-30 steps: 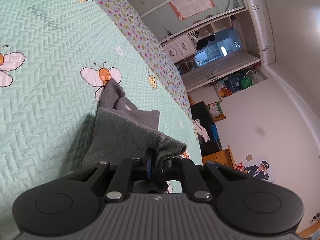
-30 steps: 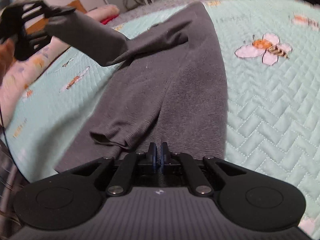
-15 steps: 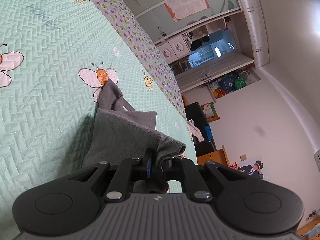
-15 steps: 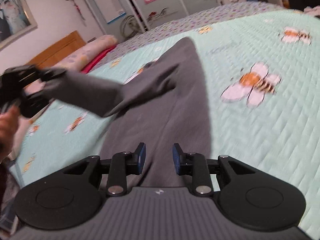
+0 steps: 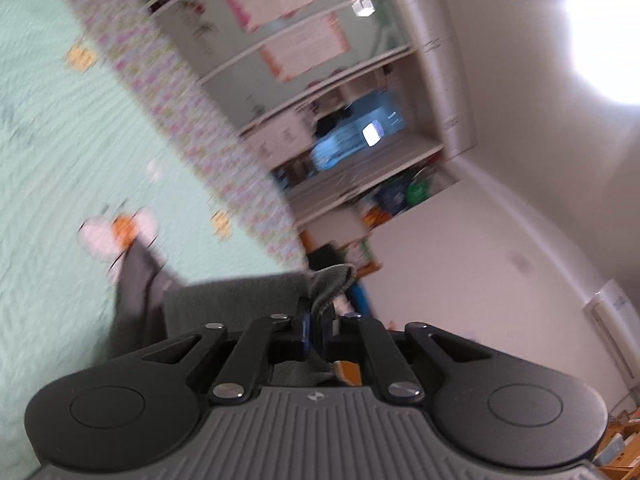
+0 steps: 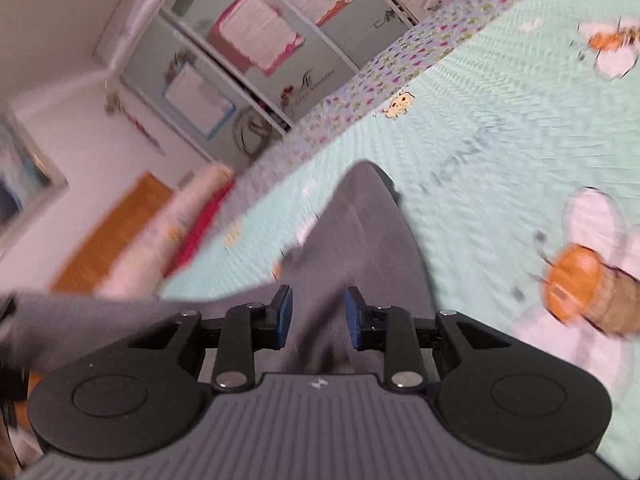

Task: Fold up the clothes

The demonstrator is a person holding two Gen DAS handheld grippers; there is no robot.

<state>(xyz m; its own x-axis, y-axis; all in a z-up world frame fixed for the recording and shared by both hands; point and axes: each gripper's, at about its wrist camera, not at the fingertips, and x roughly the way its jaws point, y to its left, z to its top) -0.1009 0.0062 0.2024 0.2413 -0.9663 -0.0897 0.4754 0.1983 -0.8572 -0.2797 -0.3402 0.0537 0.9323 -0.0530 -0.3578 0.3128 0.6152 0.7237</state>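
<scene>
The left tool (image 5: pixel 315 330) is pressed together on a fold of a dark grey garment (image 5: pixel 236 300), whose ribbed hem sticks up past the fingertips against the blurred room behind. From that pinch the cloth runs down and to the left, trailing onto the mint-green quilted bedspread (image 5: pixel 48 152) beside a bee motif (image 5: pixel 120 232) stitched in white and orange. In the right wrist view the right tool (image 6: pixel 319 316) stands spread, its blue pads (image 6: pixel 284 316) apart with nothing clamped between them; the grey garment (image 6: pixel 360 232) lies flat on the bed beneath and ahead of the gap, narrowing toward the far end. A band of the same grey cloth stretches off to the left edge of that view, lifted off the bed. A larger bee motif (image 6: pixel 580 288) sits on the bedspread (image 6: pixel 500 112) to the right of the garment, and a flowered border (image 6: pixel 360 92) runs along the bed's far edge. Both views are smeared by motion.
</scene>
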